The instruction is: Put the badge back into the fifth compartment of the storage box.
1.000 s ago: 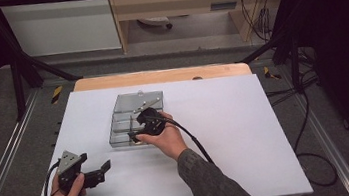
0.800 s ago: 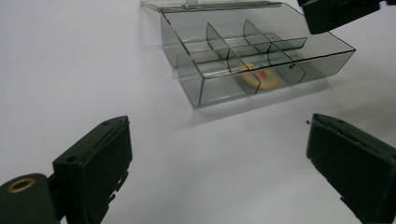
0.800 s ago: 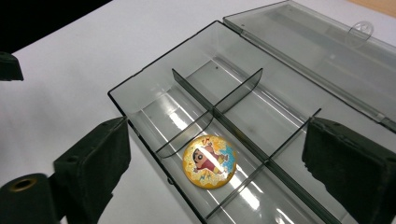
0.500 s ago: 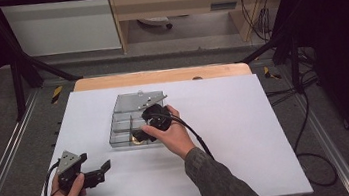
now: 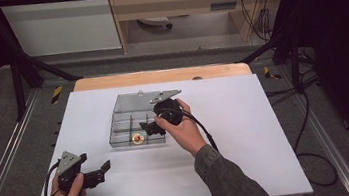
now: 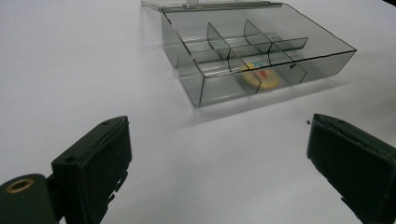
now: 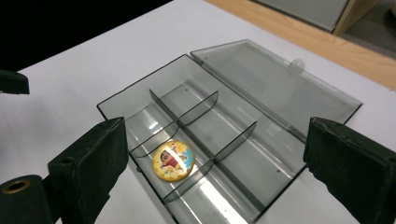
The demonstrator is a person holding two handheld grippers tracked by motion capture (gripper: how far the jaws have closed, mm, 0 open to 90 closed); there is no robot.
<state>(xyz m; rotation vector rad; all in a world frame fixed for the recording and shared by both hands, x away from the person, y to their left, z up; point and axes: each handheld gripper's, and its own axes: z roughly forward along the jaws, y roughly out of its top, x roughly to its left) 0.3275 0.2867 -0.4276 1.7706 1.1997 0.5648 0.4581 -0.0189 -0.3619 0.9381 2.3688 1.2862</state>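
While both claws gape empty, lidded-open divider box [image 7: 261, 154] holds one yellow badge [image 7: 173, 160], perhaps cartoon-printed

In the high view the right tool [image 5: 152, 127] and its hand [image 5: 182, 129] cover the right end of the box [image 5: 126, 129], and the badge [image 5: 139, 139] beside the tool is too small to read. In the right gripper view the box's near corner is cut off at the bottom edge, between the jaws. In the left gripper view the dividers partly hide the badge.
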